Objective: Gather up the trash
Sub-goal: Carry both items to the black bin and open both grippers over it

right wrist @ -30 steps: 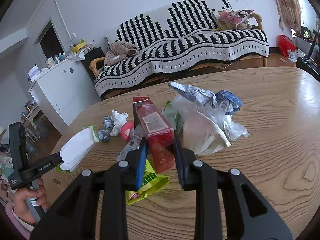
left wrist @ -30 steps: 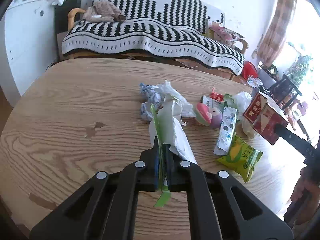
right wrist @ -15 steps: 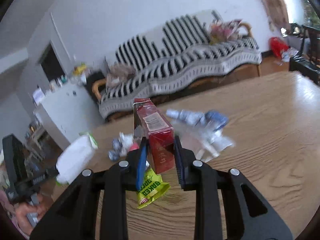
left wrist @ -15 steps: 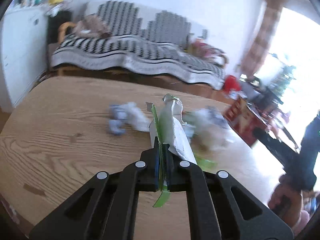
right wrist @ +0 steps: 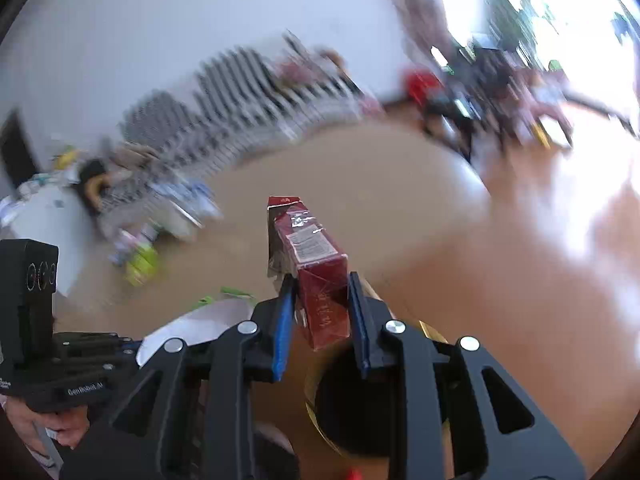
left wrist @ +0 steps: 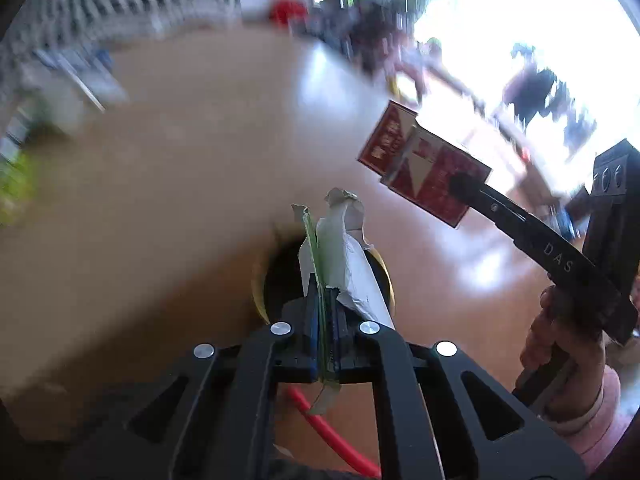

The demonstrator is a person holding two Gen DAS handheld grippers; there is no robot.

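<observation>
The left hand-held gripper (left wrist: 325, 320) was clamped tight on a crumpled white-and-green plastic wrapper (left wrist: 340, 248), which stood up between its blue pads and trailed out below them. The right hand-held gripper (right wrist: 322, 312) was closed on a dark red cardboard carton (right wrist: 316, 268) with a printed label on its side; the pads (right wrist: 283, 328) pressed its two flanks and the carton's torn top rose clear above them. In the left wrist view that same carton (left wrist: 424, 168) showed to the right, held out at the end of the other tool, with a person's hand (left wrist: 560, 344) in a pink sleeve gripping the handle.

Both wrappers hung over a round black bin with a gold rim (left wrist: 280, 276), which stood on the orange-brown floor (left wrist: 460, 264) just beside the edge of the pale wooden desk (left wrist: 160, 200). The bin's dark mouth (right wrist: 352, 412) lay directly beneath the carton in the right wrist view. A red cable (left wrist: 332, 436) ran across the floor near the bin.

Both pictures were heavily smeared. Farther off on the desk lay a blurred heap of remaining litter (right wrist: 140, 248), a yellow-green packet among it, and behind it a black-and-white striped sofa (right wrist: 248, 96).
</observation>
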